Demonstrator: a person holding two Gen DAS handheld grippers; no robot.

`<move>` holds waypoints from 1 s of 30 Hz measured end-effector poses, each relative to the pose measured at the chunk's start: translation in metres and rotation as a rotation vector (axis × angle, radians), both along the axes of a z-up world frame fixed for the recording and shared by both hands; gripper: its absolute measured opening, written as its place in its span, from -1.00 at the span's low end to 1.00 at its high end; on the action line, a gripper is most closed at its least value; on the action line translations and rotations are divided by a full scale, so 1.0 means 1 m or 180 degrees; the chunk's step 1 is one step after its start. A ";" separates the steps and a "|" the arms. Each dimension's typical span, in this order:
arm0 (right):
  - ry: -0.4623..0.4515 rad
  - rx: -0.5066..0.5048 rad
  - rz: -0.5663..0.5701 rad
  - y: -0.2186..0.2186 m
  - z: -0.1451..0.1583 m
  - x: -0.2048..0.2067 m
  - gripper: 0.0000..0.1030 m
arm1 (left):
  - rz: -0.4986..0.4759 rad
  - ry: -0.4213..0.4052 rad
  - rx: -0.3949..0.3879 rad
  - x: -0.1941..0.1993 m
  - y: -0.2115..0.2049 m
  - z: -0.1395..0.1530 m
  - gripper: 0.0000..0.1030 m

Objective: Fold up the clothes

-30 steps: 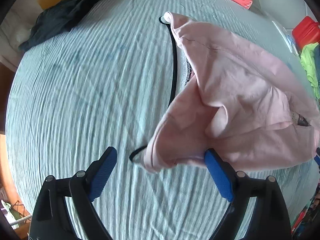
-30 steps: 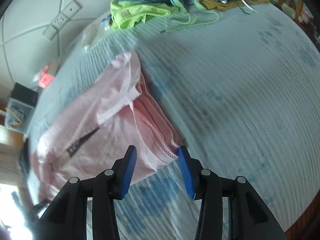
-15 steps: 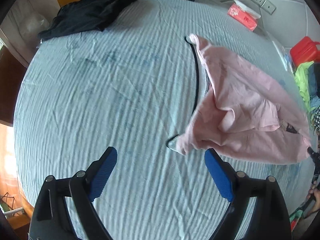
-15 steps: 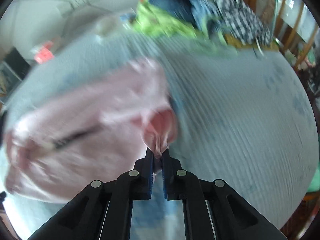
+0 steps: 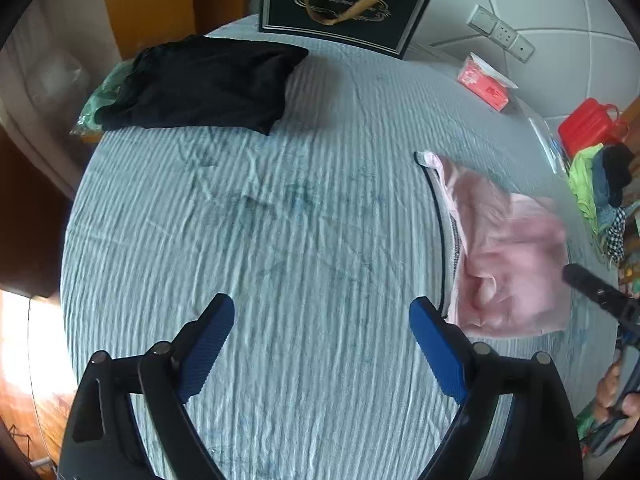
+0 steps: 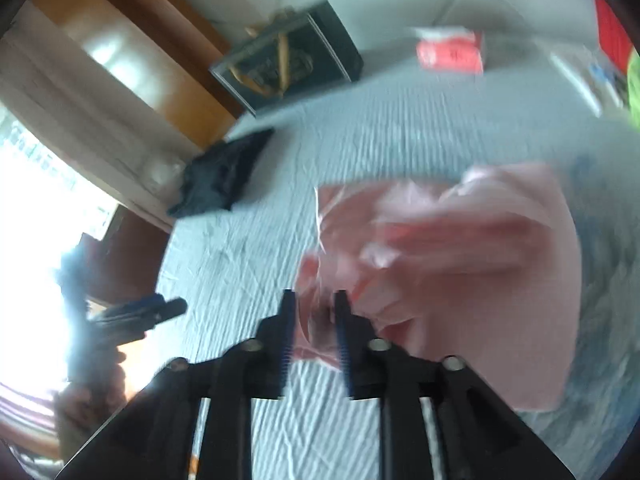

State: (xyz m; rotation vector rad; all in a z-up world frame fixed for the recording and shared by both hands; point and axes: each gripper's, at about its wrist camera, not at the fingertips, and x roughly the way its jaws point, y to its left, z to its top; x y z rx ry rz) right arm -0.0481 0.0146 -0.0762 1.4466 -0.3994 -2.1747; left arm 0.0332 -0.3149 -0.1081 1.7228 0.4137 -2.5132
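Observation:
A pink garment [image 5: 512, 264] with a black-trimmed edge lies bunched and doubled over on the pale blue ribbed sheet [image 5: 280, 220], at the right of the left wrist view. My left gripper [image 5: 322, 306] stands wide open over bare sheet, left of the garment and apart from it. My right gripper [image 6: 314, 300] has its jaws opening, with a fold of the blurred pink garment [image 6: 460, 248] still between them. That right gripper's fingers [image 5: 580, 276] show at the garment's right edge in the left wrist view.
A folded black garment [image 5: 200, 84] lies at the far left of the bed. Behind it stands a black gift bag [image 5: 344, 4]. A red tissue pack [image 5: 484, 84], a red container [image 5: 588, 124] and a pile of mixed clothes [image 5: 600, 188] sit at the right. A person's hand [image 5: 612, 396] holds the right gripper.
My right gripper shut on the pink garment's edge, swept it across over the rest, and now stands partly apart. My left gripper drew back and up, away from the garment.

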 end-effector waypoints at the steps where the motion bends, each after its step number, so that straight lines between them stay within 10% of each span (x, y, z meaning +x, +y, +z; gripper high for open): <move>1: -0.0074 -0.0010 -0.0074 0.004 -0.006 0.001 -0.54 | -0.0049 0.0007 0.0020 -0.003 0.005 0.000 0.75; 11: -0.0292 0.0433 -0.0837 0.139 -0.034 0.024 -0.50 | -0.0598 -0.0064 0.0185 -0.048 0.107 -0.014 0.75; 21: -0.0591 0.0360 -0.0644 0.157 -0.080 0.025 -0.47 | -0.0845 0.0045 -0.0030 -0.144 0.203 -0.021 0.75; 23: -0.0616 0.0349 -0.0590 0.154 -0.084 0.025 -0.47 | -0.0800 -0.0041 -0.0179 -0.166 0.210 -0.032 0.44; 25: -0.0637 0.0389 -0.0546 0.151 -0.089 0.023 -0.47 | -0.0801 -0.0256 -0.0373 -0.185 0.211 -0.049 -0.52; 30: -0.0673 0.0393 -0.0539 0.151 -0.092 0.017 -0.47 | -0.0440 -0.0230 -0.0587 -0.182 0.156 -0.042 -0.52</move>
